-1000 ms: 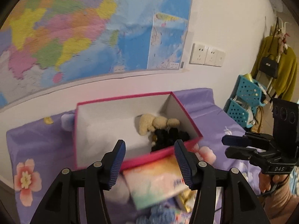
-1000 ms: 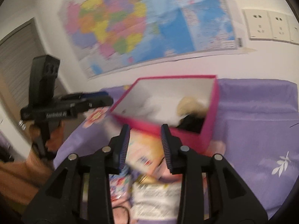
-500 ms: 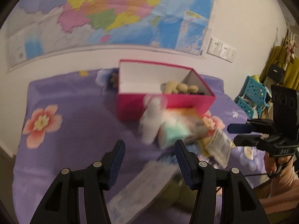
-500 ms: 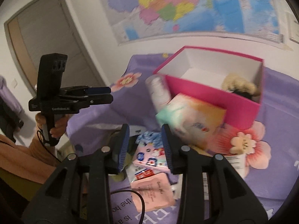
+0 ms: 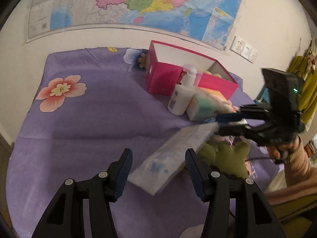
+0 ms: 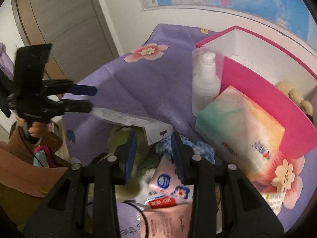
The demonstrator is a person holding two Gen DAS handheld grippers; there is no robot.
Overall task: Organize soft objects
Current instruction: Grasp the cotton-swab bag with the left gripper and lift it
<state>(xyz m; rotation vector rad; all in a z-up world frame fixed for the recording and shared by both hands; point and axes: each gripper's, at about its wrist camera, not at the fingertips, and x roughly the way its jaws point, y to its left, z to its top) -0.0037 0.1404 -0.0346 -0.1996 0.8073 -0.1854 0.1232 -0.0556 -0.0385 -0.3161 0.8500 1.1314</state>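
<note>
Purple flowered cloth over the worktop (image 5: pixel 95 119), map behind. Left gripper (image 5: pixel 158 170) spread wide, empty, just short of a white tissue pack (image 5: pixel 172 150). Right gripper (image 6: pixel 153 154) parted, empty, above a green plush toy (image 6: pixel 126 144). Pink box (image 5: pixel 168 79) beyond, beige plush (image 6: pixel 293 97) inside. Best to straddle the plush's bulk, squeeze gently, lift clear of neighbouring packets.

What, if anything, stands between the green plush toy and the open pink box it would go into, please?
The green plush toy is not clear of the pink box: a pastel tissue pack and a white pump bottle stand against the box's near wall, and a white-blue flat packet lies partly over the toy.
</note>
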